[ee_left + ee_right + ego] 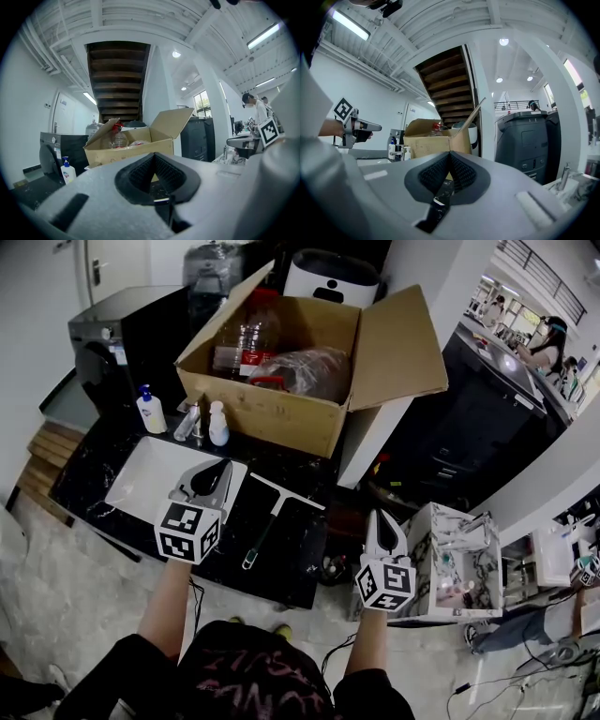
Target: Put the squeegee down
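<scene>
We record a dark short-sleeved top (258, 676) with faded reddish lettering across it. The left gripper (222, 468) and the right gripper (380, 518) have matt grey moulded shells, and their pads (433, 174) are black and ribbed. Each carries a white cube (187, 531) printed with black square markers.

The head view looks steeply down from above on the dark surface (302, 570) and open cardboard box (281, 413), while cameras riding the left gripper (221, 468) and right gripper (380, 517) look level and low toward that same box.
</scene>
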### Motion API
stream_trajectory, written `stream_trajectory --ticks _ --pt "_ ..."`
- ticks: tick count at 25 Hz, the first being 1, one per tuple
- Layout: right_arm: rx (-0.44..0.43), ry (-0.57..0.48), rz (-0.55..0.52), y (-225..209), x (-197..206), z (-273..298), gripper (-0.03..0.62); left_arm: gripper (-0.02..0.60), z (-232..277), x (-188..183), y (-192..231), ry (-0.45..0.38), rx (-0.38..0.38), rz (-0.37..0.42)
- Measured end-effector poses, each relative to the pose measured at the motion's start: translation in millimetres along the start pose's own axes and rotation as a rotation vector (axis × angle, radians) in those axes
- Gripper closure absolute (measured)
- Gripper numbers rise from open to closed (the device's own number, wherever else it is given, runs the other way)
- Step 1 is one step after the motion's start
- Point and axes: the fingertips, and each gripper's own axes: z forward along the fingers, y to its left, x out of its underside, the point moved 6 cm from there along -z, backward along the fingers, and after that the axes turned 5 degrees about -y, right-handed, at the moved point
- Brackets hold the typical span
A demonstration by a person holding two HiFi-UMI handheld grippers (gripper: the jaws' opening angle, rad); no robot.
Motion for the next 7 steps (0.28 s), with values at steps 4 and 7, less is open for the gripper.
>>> stream_trajectory --ticks 4,7 --pt "-0.003 -0.005 -0.006 -0.4 -3.0 -0.2 0.586 0.577 1.2 -4.0 -0.9 -0.009 0.007 -0.003" --pt "-0.008 -0.007 -0.009 -0.6 -5.3 0.6 0.586 0.577 1.7 -6.3 -0.1 -0.011 0.004 -0.003"
